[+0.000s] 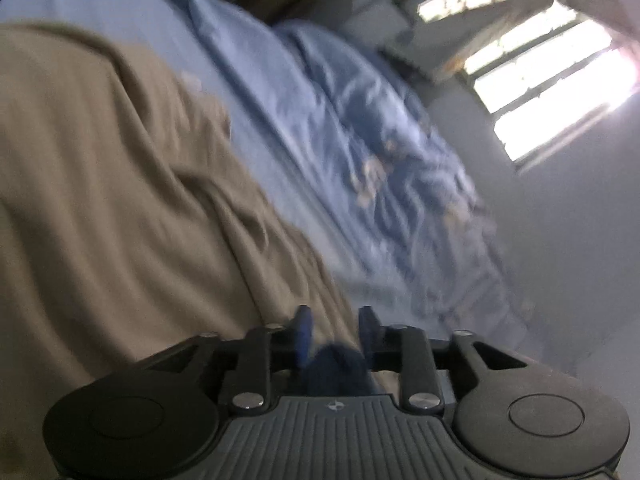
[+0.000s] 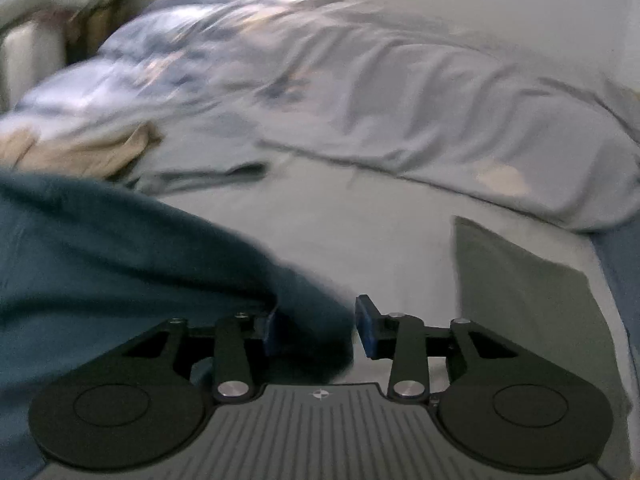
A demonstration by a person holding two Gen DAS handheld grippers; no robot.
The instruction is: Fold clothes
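Observation:
A dark teal garment [image 2: 120, 248] lies on the bed and fills the lower left of the right wrist view. My right gripper [image 2: 318, 326] is open around its edge: the cloth reaches the left pad, and the right fingertip [image 2: 366, 326] stands clear of it. In the left wrist view a tan garment [image 1: 112, 184] spreads over the left half. My left gripper [image 1: 335, 326] stands over its edge with the jaws apart. A bunch of dark blue cloth [image 1: 336, 364] sits low between the fingers and does not look pinched.
A rumpled blue duvet [image 2: 360, 80] runs along the far side of the pale bed sheet [image 2: 340, 232]. A flat grey-green cloth [image 2: 520, 300] lies to the right of my right gripper. A tan garment [image 2: 80, 152] is heaped at left. A bright window [image 1: 552, 80] is in the wall beyond.

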